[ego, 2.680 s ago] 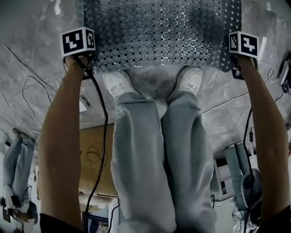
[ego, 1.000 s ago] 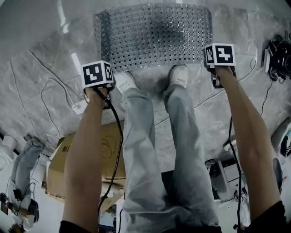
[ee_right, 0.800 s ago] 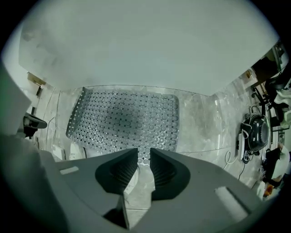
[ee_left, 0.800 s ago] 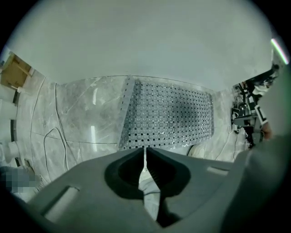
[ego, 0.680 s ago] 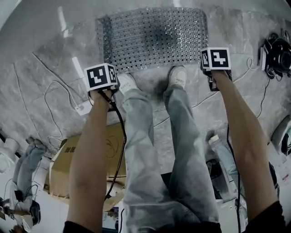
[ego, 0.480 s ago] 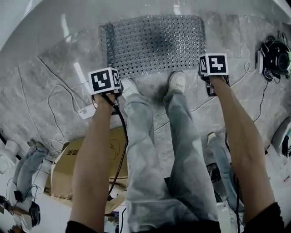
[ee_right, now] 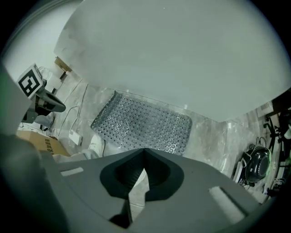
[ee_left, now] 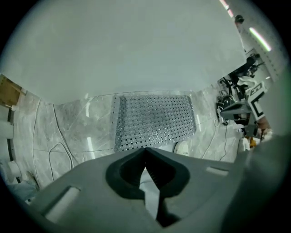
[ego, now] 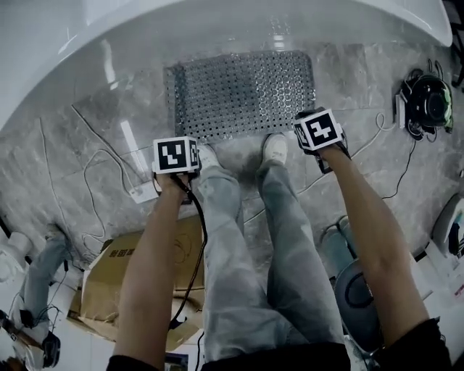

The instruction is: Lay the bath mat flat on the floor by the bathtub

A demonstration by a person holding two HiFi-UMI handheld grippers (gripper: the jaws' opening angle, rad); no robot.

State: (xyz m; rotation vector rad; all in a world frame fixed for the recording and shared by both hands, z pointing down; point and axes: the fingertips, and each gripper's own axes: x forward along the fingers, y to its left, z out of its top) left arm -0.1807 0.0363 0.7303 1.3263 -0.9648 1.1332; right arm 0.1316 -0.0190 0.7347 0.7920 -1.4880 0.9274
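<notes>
Though hidden overhead, fingers [ee_left: 127,175] together.

Perforated grey bath mat [ego: 243,93] flat on floor (beside bathtub [ego: 181,22]).

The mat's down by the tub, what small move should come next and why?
Probably just draw both grippers back; no regrasp seems needed. The bath mat lies flat on the floor alongside the bathtub, no lifted corner visible, and the left gripper and right gripper have jaws shut on nothing, clear of it.
</notes>
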